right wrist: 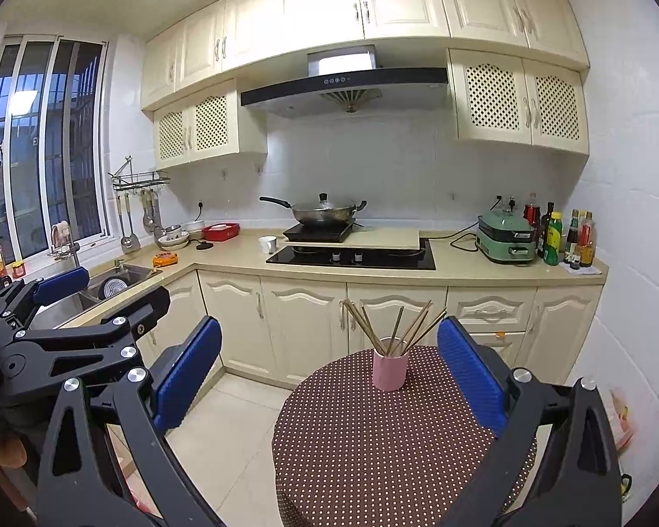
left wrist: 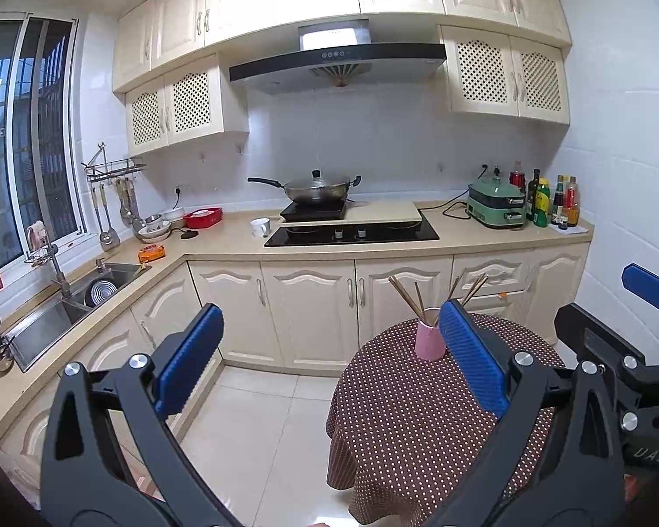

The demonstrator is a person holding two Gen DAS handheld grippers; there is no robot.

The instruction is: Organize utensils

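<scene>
A pink cup [left wrist: 429, 339] [right wrist: 390, 369] stands upright near the far edge of a round table with a brown dotted cloth [left wrist: 417, 421] [right wrist: 373, 448]. Several wooden chopsticks [left wrist: 406, 297] [right wrist: 369, 329] fan out of it. My left gripper [left wrist: 329, 342] is open and empty, held above the floor and the table's left side, short of the cup. My right gripper [right wrist: 329, 355] is open and empty too, over the table's near part, the cup ahead between its blue fingers. Each gripper shows at the other view's edge.
A beige L-shaped counter runs behind, with a sink [left wrist: 66, 303] at left, a black hob [left wrist: 351, 232], a lidded wok [left wrist: 316, 189], a white mug [left wrist: 260, 226], a green cooker [left wrist: 496, 208] and bottles [left wrist: 558, 202]. White tiled floor [left wrist: 259, 430] lies left of the table.
</scene>
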